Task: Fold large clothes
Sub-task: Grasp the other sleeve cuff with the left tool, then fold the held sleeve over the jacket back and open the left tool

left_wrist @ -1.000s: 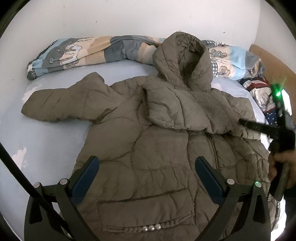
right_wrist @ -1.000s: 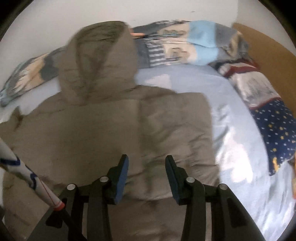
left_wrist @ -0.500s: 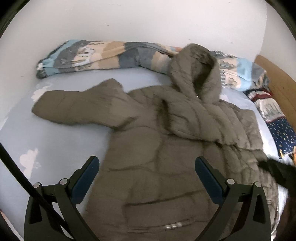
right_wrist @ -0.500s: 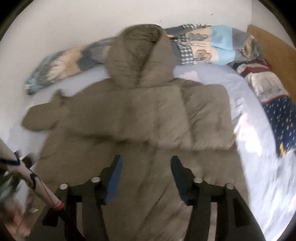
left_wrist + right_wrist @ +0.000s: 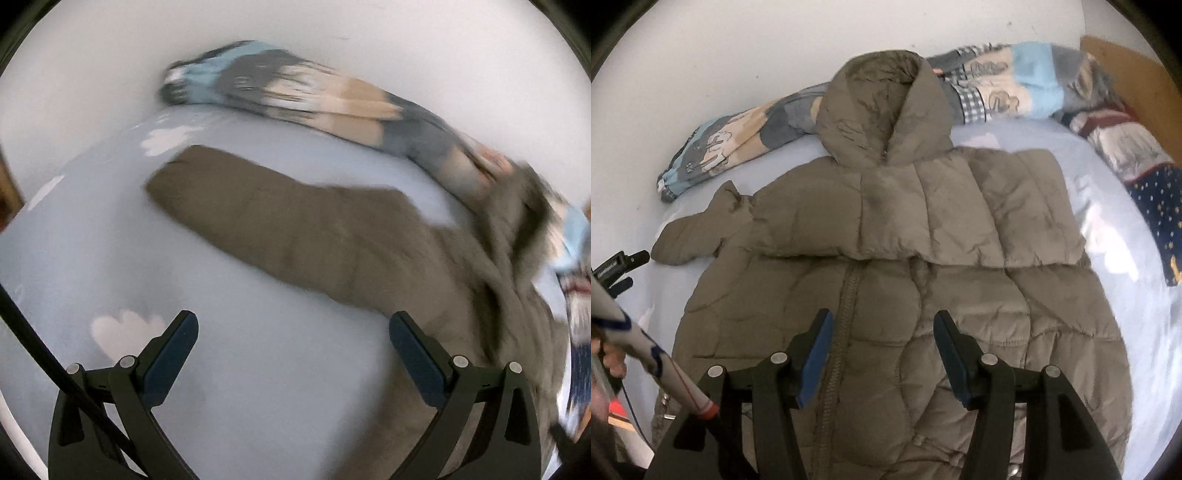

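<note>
A quilted olive-brown hooded puffer jacket [image 5: 897, 280] is seen spread front-up on a pale blue bed sheet [image 5: 1123, 332], with its hood [image 5: 882, 110] lying toward the white wall [image 5: 738, 44]. In the right wrist view, 1 sleeve [image 5: 1008, 210] is seen folded flat across the chest, while the other sleeve [image 5: 698, 236] is stretched outward over the sheet. The jacket's zip runs down the middle of the front.

The right gripper [image 5: 882, 350] is held above the lower front of the jacket. Its blue-padded jaws are parted to a middling width, and nothing is gripped between them.

The left gripper [image 5: 293, 354] is shown in its own, heavily blurred view with the jaws spread wide and empty. Bare sheet lies under them, and the outstretched sleeve [image 5: 266, 218] is seen ahead of them, apart from the pads. The same gripper is partly visible at the left edge of the right wrist view, just beside the cuff.

A rolled patchwork blanket in blue, grey and beige [image 5: 1004, 88] is laid along the wall behind the hood. A navy star-patterned cloth [image 5: 1160, 206] is seen at the right side of the bed, beside a brown board [image 5: 1137, 77].
</note>
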{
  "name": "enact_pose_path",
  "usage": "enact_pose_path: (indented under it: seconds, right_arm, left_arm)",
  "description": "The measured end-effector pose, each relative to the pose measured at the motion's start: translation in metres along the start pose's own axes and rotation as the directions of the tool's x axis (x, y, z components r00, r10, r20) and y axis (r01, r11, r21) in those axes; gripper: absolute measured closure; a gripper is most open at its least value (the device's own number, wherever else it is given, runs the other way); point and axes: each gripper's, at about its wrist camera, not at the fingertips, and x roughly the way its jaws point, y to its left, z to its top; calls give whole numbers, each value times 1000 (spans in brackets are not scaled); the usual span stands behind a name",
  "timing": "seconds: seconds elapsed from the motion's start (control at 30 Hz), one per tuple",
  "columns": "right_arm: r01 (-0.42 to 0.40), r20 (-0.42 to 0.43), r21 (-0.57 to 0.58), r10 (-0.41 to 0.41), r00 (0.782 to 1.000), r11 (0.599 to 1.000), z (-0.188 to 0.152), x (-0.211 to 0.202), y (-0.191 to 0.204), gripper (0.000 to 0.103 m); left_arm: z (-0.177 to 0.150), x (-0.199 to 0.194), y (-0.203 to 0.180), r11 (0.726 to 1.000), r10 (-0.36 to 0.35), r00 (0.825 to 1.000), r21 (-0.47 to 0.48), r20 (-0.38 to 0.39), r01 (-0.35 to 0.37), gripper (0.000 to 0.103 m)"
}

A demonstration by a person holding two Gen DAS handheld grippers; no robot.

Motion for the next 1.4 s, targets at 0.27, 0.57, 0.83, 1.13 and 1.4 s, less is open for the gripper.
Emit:
enact_pose_path:
  seconds: [0.27, 0.57, 0.83, 1.13, 1.4]
  right_arm:
    - [-45, 6, -53, 46, 999, 998, 1, -4, 6, 42]
    - [-44, 24, -84, 46, 999, 996, 2, 2, 15, 42]
    - [-51, 24, -90, 53, 998, 995, 3, 8, 18, 42]
    - [-44, 89, 49, 40, 995, 998, 17, -6, -16, 43]
    - [11, 204, 178, -47, 978, 984, 28, -41, -60, 44]
  left_arm:
    - [61, 65, 120, 936, -93, 995, -343, -34, 76, 29]
    - [92, 138, 184, 799, -215, 977, -574, 5, 179, 35]
    - [101, 163, 182, 783, -173, 983, -596, 65, 177, 55]
    - [127, 86, 136, 858, -213, 960, -435, 181, 272, 88]
    - [153, -34, 9, 909, -343, 902, -150, 263, 389, 88]
